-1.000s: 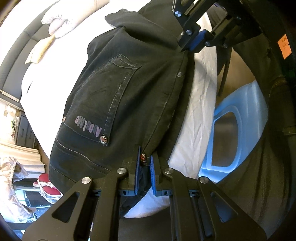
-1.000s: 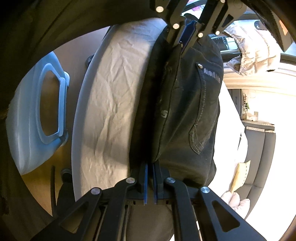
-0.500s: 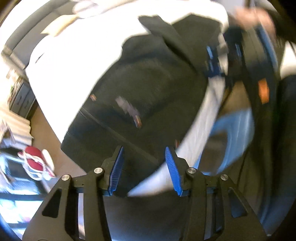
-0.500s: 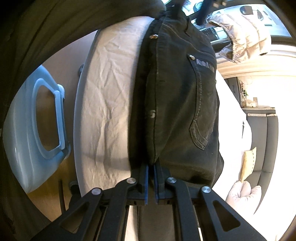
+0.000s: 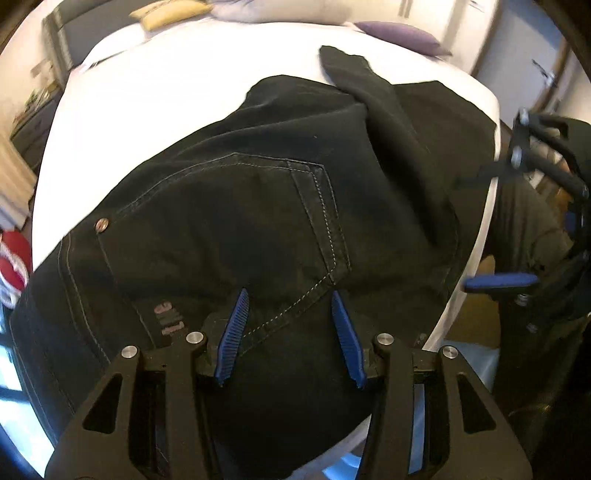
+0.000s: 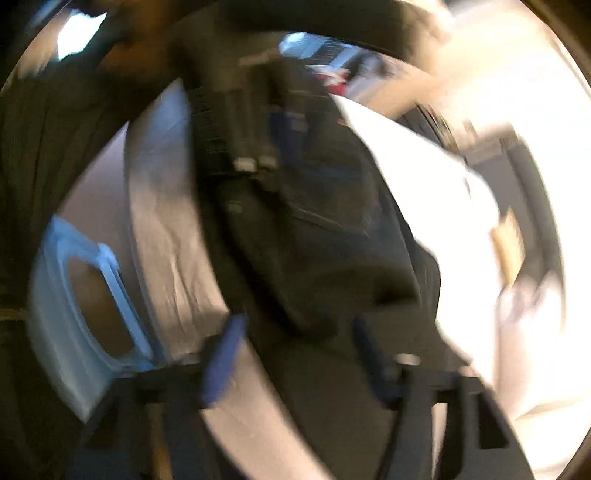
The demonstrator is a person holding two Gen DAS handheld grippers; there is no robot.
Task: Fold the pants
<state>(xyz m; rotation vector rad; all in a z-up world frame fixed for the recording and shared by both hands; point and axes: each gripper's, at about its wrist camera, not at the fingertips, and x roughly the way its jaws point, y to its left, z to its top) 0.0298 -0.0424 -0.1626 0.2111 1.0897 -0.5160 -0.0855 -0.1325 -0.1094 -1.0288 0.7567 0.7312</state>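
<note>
The black jeans (image 5: 295, 203) lie folded on the white bed (image 5: 166, 92), back pocket and rivet facing up, with one leg end sticking out toward the far side. My left gripper (image 5: 289, 293) hovers just over the pocket with its blue pads apart, holding nothing. At the right edge of the left wrist view, a blue pad (image 5: 498, 282) of the right gripper shows beside the jeans. The right wrist view is blurred. There the right gripper (image 6: 297, 325) has its jaws opening wide over the jeans (image 6: 332, 258), not pressing on them.
A pale blue plastic tub (image 6: 74, 295) stands on the floor beside the bed's edge (image 6: 173, 240). A yellow pillow (image 5: 166, 11) and a purple pillow (image 5: 399, 35) lie at the far end of the bed. Something red (image 5: 11, 258) sits on the floor at left.
Both grippers were shut on the jeans' edge and have let go, with jaws now apart. Both views have rolled, and the jeans now rest flat on the bed.
</note>
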